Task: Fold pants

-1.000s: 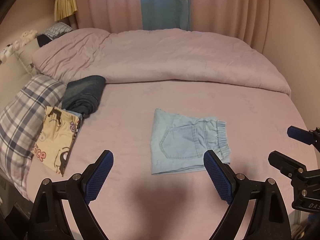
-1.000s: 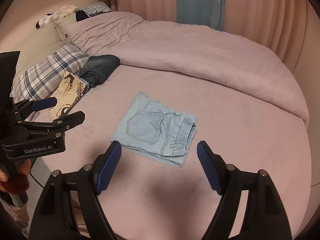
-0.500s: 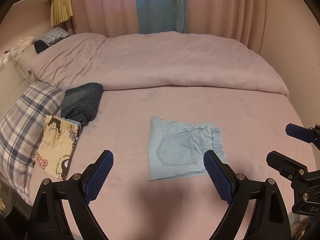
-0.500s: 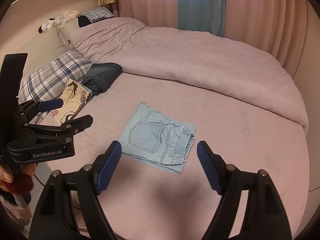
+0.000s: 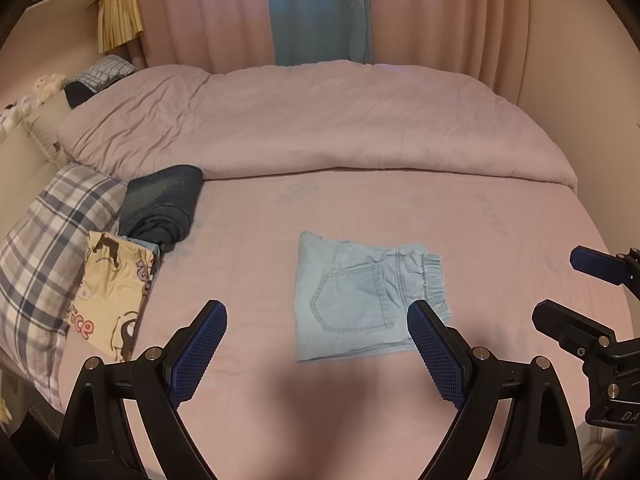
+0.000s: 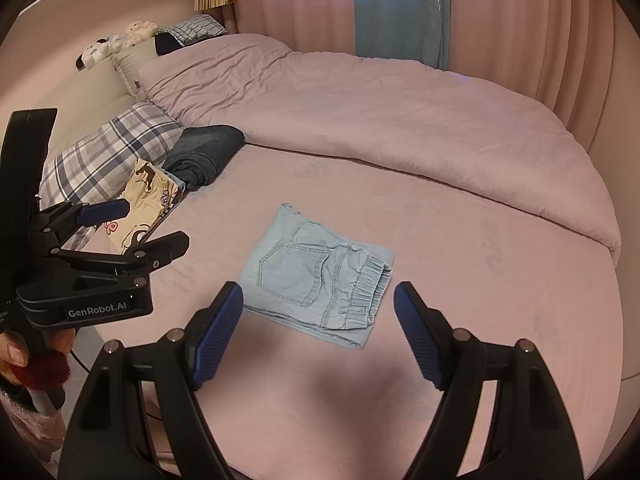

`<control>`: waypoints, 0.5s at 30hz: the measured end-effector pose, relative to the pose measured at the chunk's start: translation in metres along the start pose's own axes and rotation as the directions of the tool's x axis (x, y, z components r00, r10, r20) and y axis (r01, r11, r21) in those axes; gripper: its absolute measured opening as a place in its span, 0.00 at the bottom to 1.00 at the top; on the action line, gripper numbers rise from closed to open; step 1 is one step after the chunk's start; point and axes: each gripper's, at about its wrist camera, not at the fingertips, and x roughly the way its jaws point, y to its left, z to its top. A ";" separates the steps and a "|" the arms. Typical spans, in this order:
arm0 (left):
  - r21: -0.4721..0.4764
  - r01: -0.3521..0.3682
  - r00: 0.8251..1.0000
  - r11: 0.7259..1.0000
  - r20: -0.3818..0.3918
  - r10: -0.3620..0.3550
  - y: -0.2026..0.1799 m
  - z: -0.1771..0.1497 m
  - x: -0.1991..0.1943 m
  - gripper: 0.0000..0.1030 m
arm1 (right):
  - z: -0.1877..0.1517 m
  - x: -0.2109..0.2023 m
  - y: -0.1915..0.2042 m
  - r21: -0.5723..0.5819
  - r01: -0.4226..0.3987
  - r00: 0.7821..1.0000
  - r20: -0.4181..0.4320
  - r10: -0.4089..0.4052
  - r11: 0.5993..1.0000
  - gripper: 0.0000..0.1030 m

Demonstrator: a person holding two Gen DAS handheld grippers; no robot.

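Light blue denim pants (image 5: 360, 296) lie folded into a small flat rectangle on the pink bed sheet (image 5: 500, 232), back pocket up, elastic waistband to the right. They also show in the right wrist view (image 6: 316, 274). My left gripper (image 5: 316, 344) is open and empty, held above the near side of the bed, short of the pants. My right gripper (image 6: 318, 326) is open and empty, also held back from the pants. Each gripper shows at the edge of the other's view, the right one (image 5: 576, 292) and the left one (image 6: 132, 224).
A rolled dark denim garment (image 5: 164, 204) and a cream cartoon-print folded cloth (image 5: 110, 292) lie at the left beside a plaid pillow (image 5: 44, 248). A bunched pink duvet (image 5: 312, 120) covers the far half of the bed. Curtains (image 5: 320, 12) hang behind.
Both grippers have drawn back and risen away from the bed, so the folded pants look smaller and farther. The pants have not moved. Both grippers stay open.
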 end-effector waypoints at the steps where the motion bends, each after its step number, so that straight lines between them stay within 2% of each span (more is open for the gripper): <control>1: 0.000 0.001 1.000 1.000 0.000 -0.001 0.000 0.000 0.000 0.89 | 0.000 0.000 0.000 -0.001 -0.001 1.000 0.001 0.001 1.000 0.77; 15: 0.009 0.006 1.000 1.000 0.000 -0.006 -0.002 0.000 0.000 0.89 | 0.000 -0.001 -0.001 -0.004 -0.005 1.000 0.006 0.005 1.000 0.77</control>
